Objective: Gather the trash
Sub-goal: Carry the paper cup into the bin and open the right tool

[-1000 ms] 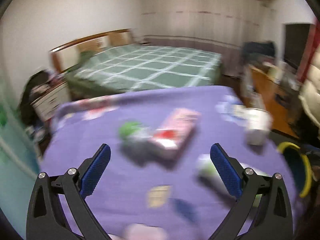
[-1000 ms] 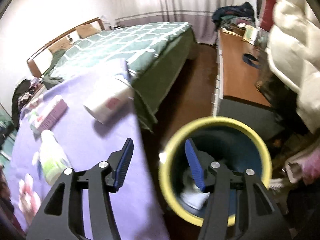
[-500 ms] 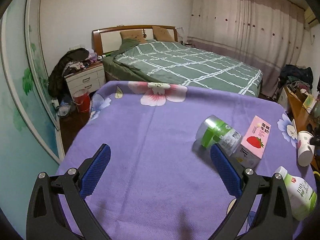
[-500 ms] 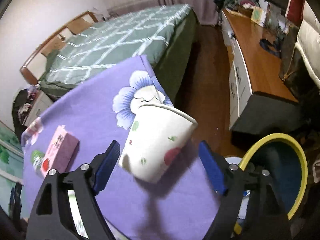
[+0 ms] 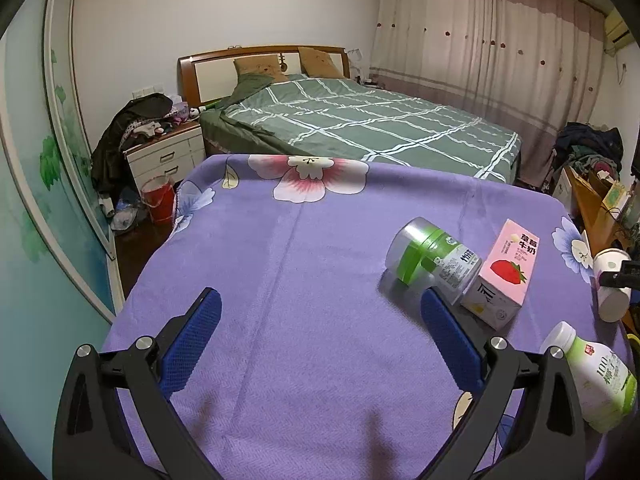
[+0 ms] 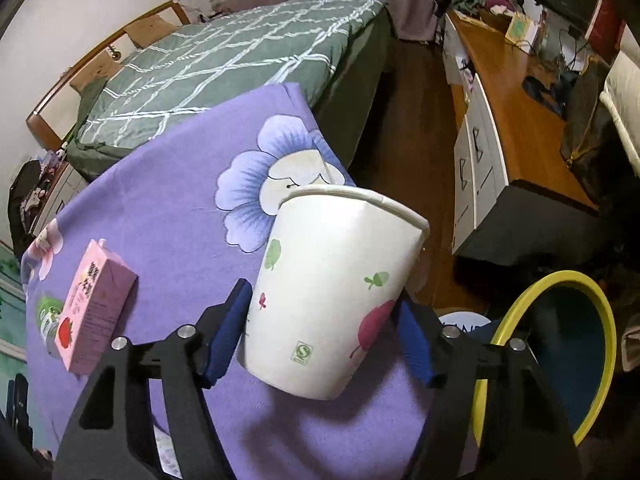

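Observation:
A white paper cup (image 6: 332, 292) with small printed shapes lies on its side at the right edge of the purple flowered cloth (image 6: 160, 200). My right gripper (image 6: 322, 296) straddles it. Its jaws are closing, and the blue pads sit close to the cup's sides without squeezing it. The same cup (image 5: 612, 280) shows at the far right of the left wrist view. My left gripper (image 5: 318, 298) hangs open over bare cloth. To its right lie a green-lidded jar (image 5: 432, 258), a pink strawberry milk carton (image 5: 508, 268) and a white and green bottle (image 5: 592, 376).
A yellow-rimmed blue bin (image 6: 568, 276) stands on the floor just past the cloth's right edge, with white waste inside. A green checked bed (image 5: 360, 128) is behind the table. A wooden desk (image 6: 516, 92) with drawers runs along the right.
My right gripper left the bin and came over the paper cup, its jaws now around it. The left gripper swung left and lower, then held still.

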Demonstrator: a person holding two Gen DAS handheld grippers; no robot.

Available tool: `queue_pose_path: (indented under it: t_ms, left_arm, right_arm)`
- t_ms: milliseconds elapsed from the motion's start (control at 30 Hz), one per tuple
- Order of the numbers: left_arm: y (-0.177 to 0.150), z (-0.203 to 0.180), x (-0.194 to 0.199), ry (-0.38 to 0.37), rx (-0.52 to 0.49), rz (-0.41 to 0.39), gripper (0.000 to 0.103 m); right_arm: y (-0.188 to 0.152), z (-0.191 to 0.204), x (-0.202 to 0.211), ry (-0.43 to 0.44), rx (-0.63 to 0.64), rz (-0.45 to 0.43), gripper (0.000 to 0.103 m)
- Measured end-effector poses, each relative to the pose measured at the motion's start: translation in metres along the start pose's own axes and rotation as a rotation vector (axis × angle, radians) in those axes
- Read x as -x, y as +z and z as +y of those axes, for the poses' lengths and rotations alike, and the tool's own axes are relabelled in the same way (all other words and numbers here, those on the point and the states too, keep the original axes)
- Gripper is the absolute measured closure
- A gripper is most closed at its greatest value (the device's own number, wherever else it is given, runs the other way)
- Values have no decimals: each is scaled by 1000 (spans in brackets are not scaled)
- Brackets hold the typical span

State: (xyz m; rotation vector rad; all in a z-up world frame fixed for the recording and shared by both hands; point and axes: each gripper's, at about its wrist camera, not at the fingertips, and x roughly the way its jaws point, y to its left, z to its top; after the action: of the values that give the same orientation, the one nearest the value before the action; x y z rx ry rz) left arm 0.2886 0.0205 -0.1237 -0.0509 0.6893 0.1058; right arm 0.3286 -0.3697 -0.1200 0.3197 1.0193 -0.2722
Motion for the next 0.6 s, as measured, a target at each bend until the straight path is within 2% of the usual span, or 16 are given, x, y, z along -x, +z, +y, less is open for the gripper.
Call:
queue_pose_path:
  t_ms: [333, 600]
  left_arm:
    - [-1, -7, -4, 8, -27, -4, 5]
    - [-3, -17, 2, -12, -61, -22, 5]
  right_arm:
    - [-22, -4, 55, -5, 58, -120, 37]
    - [-52, -47, 88, -72, 64, -164, 37]
